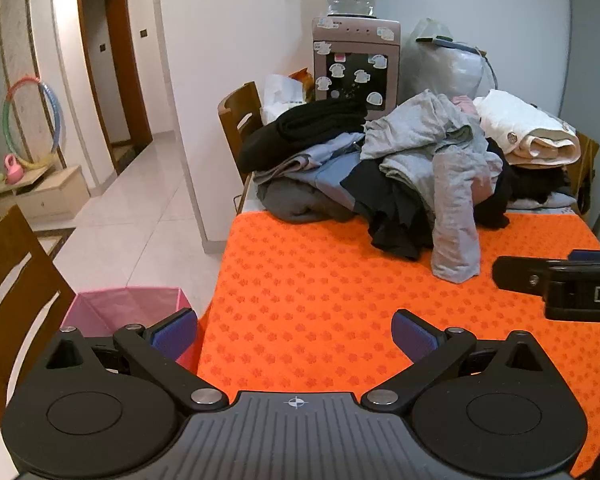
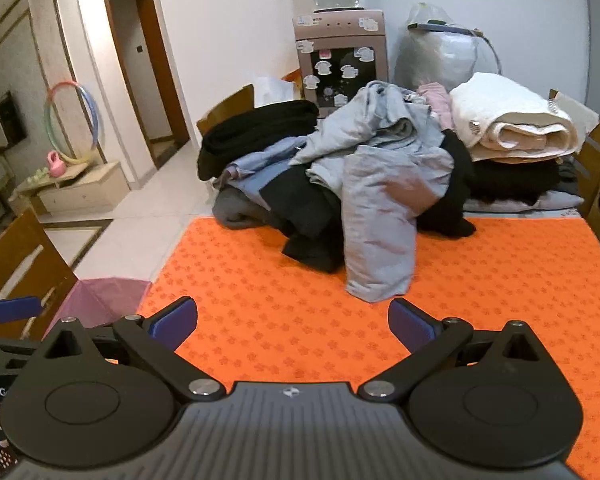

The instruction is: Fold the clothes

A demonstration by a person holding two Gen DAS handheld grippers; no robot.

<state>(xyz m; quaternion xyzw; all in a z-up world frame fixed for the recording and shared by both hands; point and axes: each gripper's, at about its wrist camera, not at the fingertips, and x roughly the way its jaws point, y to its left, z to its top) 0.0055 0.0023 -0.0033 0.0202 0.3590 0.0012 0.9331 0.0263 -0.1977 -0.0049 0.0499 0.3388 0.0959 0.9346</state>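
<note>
- Left gripper [image 1: 294,334] and right gripper [image 2: 292,322]: fingers spread wide, empty, over table's near edge.
- Clothes pile [image 2: 340,168] heaped at far edge of the orange mat [image 2: 480,280], straight ahead.
- Grey sleeve [image 2: 380,236] droops toward the grippers, long axis near-to-far; right one looks nearer.
- Soft, crumpled knit; mat flat, textured.

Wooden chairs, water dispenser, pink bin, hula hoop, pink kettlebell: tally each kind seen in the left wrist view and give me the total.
Wooden chairs: 2 (near left; far one by the clothes pile)
Water dispenser: 1
Pink bin: 1
Hula hoop: 1
Pink kettlebell: 1
Total: 6
</note>
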